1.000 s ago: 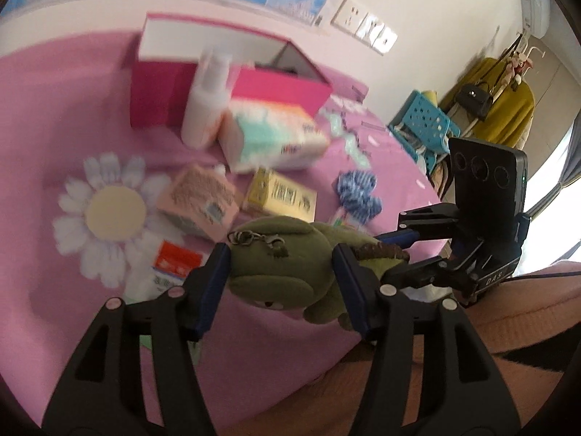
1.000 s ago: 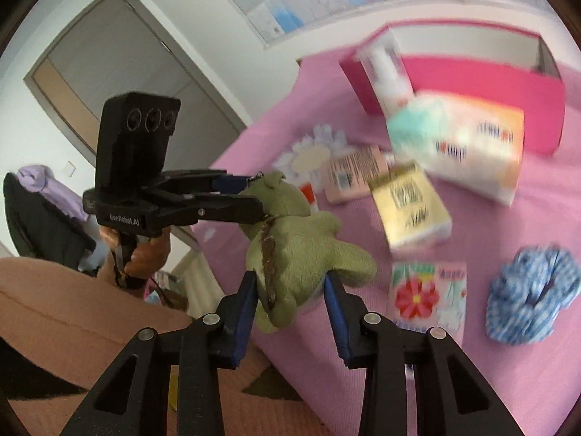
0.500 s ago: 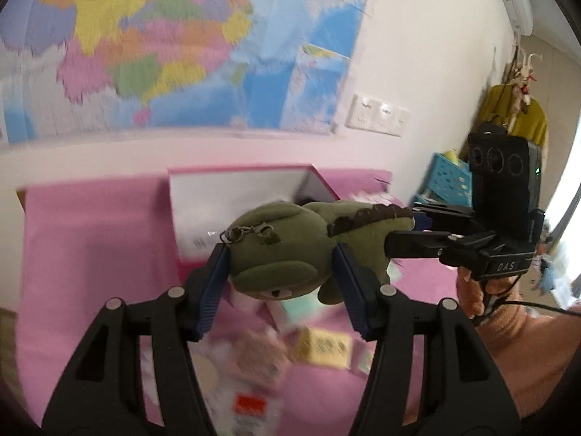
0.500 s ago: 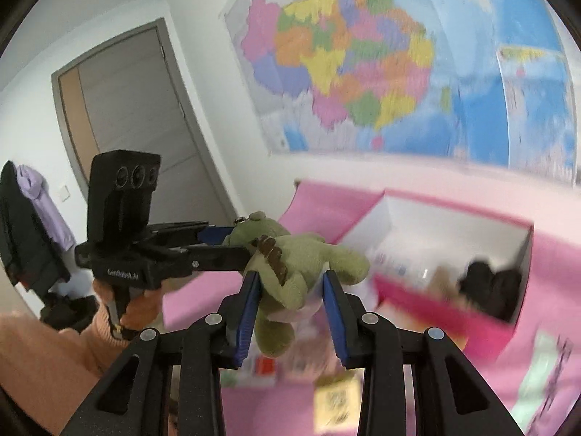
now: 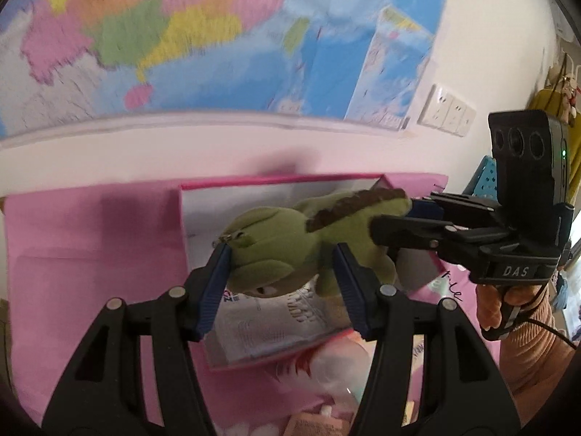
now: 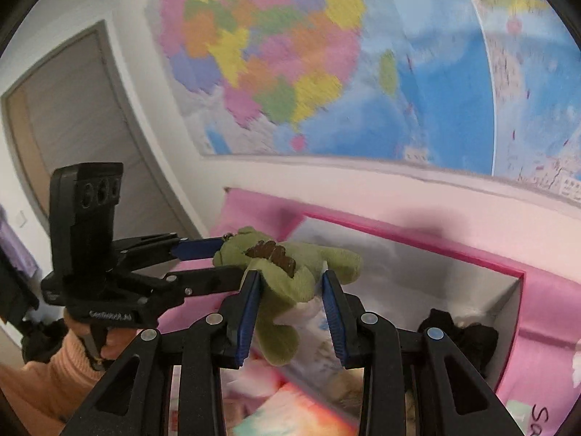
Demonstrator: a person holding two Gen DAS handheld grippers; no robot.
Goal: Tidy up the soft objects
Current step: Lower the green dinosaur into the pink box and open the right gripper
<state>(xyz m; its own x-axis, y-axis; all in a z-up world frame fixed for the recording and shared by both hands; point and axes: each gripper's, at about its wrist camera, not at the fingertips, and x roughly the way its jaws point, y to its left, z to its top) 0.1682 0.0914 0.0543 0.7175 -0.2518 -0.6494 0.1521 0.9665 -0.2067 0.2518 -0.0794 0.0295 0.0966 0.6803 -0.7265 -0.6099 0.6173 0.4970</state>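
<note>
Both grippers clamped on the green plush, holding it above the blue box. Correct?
Not quite: the box is pink, not blue, as the left wrist view shows. The rest stands: the left gripper and the right gripper are both shut on the green plush, which is held above the open box.

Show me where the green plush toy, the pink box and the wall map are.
green plush toy (image 5: 276, 250), left wrist view, on its head.
pink box (image 6: 417, 243), right wrist view, on its far rim.
wall map (image 6: 290, 72), right wrist view, on its coloured regions.
</note>
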